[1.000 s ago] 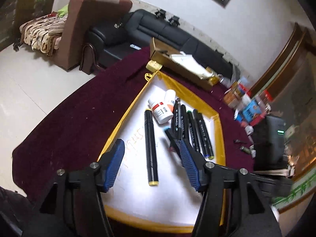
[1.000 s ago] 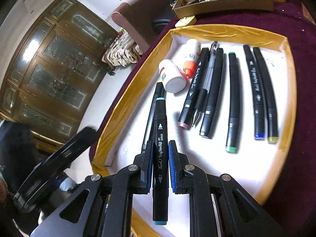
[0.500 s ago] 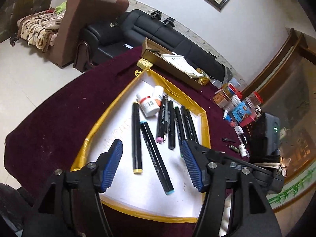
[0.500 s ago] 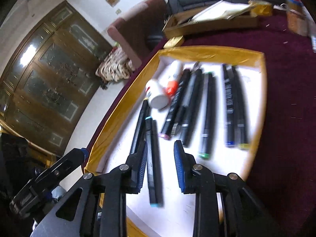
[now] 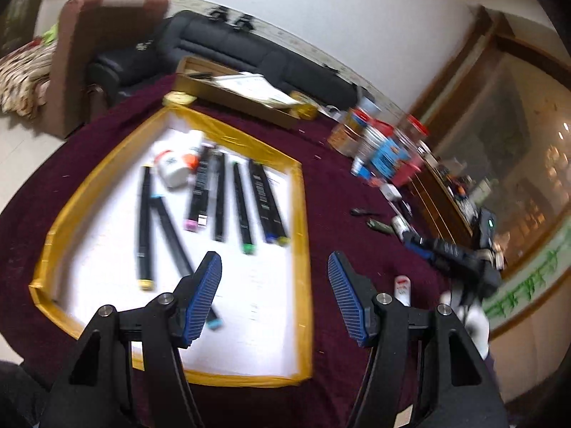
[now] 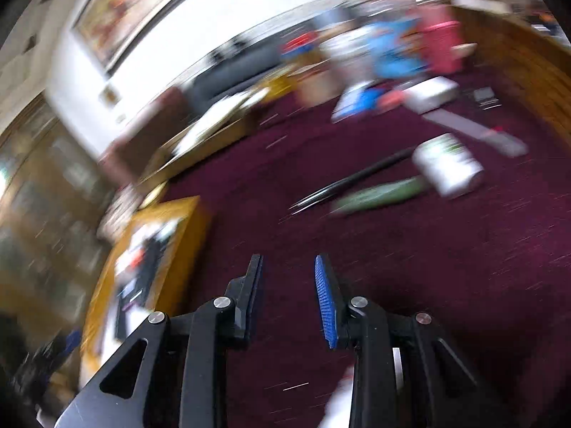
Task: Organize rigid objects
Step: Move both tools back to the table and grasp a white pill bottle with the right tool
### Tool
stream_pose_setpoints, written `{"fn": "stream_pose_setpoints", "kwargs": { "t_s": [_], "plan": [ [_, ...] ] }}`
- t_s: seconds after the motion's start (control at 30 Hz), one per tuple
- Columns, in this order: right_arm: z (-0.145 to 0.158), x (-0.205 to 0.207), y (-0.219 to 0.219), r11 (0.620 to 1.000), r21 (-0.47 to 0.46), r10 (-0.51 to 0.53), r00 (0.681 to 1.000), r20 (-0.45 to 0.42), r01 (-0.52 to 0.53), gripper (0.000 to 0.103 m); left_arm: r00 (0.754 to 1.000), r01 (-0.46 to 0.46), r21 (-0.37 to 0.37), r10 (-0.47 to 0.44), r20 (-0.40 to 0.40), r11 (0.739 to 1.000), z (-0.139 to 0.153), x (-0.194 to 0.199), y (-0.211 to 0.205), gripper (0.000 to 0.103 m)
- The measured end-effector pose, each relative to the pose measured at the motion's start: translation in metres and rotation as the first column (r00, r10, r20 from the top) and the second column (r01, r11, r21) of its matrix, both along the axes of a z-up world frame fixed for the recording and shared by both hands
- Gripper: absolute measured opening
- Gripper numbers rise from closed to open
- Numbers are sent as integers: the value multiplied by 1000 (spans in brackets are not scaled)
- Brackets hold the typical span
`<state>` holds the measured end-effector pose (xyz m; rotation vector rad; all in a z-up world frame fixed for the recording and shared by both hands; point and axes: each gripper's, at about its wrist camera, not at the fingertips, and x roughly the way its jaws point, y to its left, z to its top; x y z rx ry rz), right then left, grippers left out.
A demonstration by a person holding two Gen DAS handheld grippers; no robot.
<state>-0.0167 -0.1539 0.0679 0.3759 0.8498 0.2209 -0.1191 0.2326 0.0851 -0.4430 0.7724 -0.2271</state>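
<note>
The black marker pens (image 5: 217, 199) lie in the gold-edged white tray (image 5: 299, 235), the left gripper (image 5: 274, 292) hangs wide and empty, and the right gripper (image 6: 289, 278), its jaws just opening, holds nothing over the dark red cloth (image 6: 410, 267).

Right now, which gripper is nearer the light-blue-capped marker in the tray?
Left. The left gripper hovers over the marker; the right gripper is over bare cloth beside the tray.

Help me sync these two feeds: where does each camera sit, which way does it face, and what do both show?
Left wrist: rides the left claw, angled down at the gold-edged tray of markers; its open fingers show, and the right claw far right.
Right wrist: rides the right claw, angled down at the maroon cloth, heavily blurred; its empty fingers, just opening, show.
Shared: tray, cloth.
</note>
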Motion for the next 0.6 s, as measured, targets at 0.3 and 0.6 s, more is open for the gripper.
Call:
{"fn": "stream_pose_setpoints", "kwargs": {
  "t_s": [0.3,0.6],
  "plan": [
    [3,59,-81,978,-128,-173,985,-30,167,46,991,132,73,-130,-41,988,0,3,-63,66],
    [-32,105,-69,961,-258,-126,988,-86,100,47,972,229,137,-220,-80,964,-2,5,-117,66]
  ]
}}
